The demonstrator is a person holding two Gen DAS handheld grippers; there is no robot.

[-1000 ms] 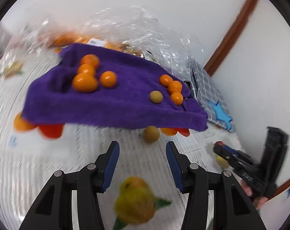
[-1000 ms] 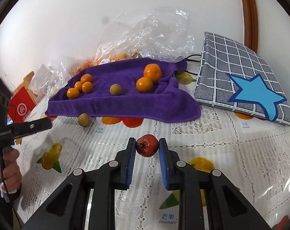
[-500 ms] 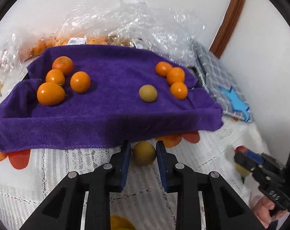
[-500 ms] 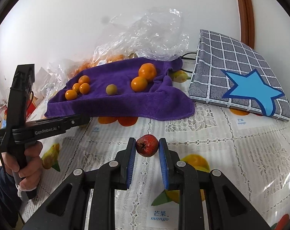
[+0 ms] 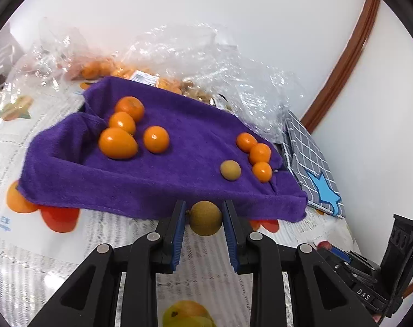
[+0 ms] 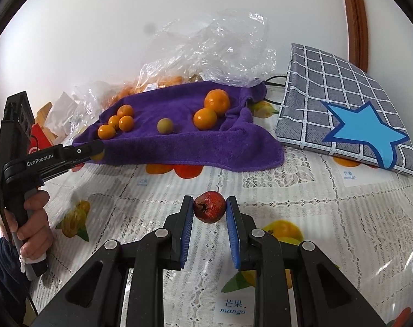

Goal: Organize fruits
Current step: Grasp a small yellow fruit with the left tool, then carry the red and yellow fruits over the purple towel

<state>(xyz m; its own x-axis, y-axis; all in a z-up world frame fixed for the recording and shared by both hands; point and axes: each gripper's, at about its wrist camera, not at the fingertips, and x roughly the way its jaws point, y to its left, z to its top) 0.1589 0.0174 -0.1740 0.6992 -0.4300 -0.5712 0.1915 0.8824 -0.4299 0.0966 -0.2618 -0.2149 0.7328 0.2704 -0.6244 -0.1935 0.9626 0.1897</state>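
My left gripper (image 5: 205, 218) is shut on a small tan round fruit (image 5: 205, 218), right at the front hem of the purple towel (image 5: 151, 179). On that towel lie two groups of orange fruits (image 5: 119, 143) (image 5: 258, 152) and another tan fruit (image 5: 230, 170). My right gripper (image 6: 209, 209) is shut on a small red fruit (image 6: 209, 206), held above the patterned tablecloth in front of the towel (image 6: 184, 147). In the right wrist view the left gripper (image 6: 97, 151) reaches in from the left at the towel's edge, held by a hand (image 6: 34, 229).
A crumpled clear plastic bag (image 6: 214, 51) with more orange fruits lies behind the towel against the white wall. A grey checked pad with a blue star (image 6: 350, 120) lies to the right. A red box (image 6: 36, 144) sits far left. The tablecloth (image 6: 315, 218) carries printed fruit pictures.
The left gripper went forward to the loose tan fruit in front of the towel and closed on it. The right gripper has kept still with the red fruit.
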